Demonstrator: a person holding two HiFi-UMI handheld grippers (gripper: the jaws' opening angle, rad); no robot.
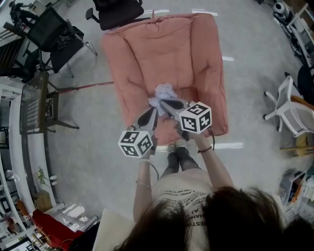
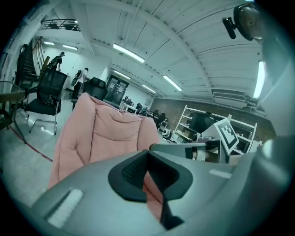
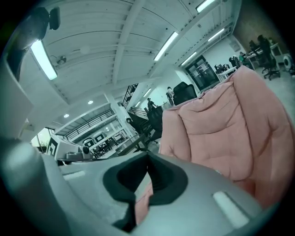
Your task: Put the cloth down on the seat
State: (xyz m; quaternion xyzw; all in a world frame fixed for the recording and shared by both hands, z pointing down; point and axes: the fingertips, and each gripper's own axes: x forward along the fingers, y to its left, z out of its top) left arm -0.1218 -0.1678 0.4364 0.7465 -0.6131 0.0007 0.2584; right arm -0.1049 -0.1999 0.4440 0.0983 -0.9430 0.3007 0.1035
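Note:
A small crumpled pale cloth (image 1: 165, 92) lies on the seat of a big pink padded armchair (image 1: 162, 49), near the seat's middle. My right gripper (image 1: 162, 102) points at the cloth's near edge, its tip just touching or beside it. It is shut, and in the right gripper view (image 3: 147, 154) I see nothing between the jaws, only pink cushion (image 3: 230, 124) beyond. My left gripper (image 1: 153, 110) hovers a little nearer and to the left of the cloth. It is shut too, with only the chair back (image 2: 110, 133) behind its jaws (image 2: 147, 154).
Black office chairs (image 1: 54, 34) stand at the back left and another (image 1: 117, 12) behind the armchair. A mesh-topped side table (image 1: 37, 105) is at the left, a white chair (image 1: 289, 105) at the right. My feet (image 1: 176, 156) are at the seat's front edge.

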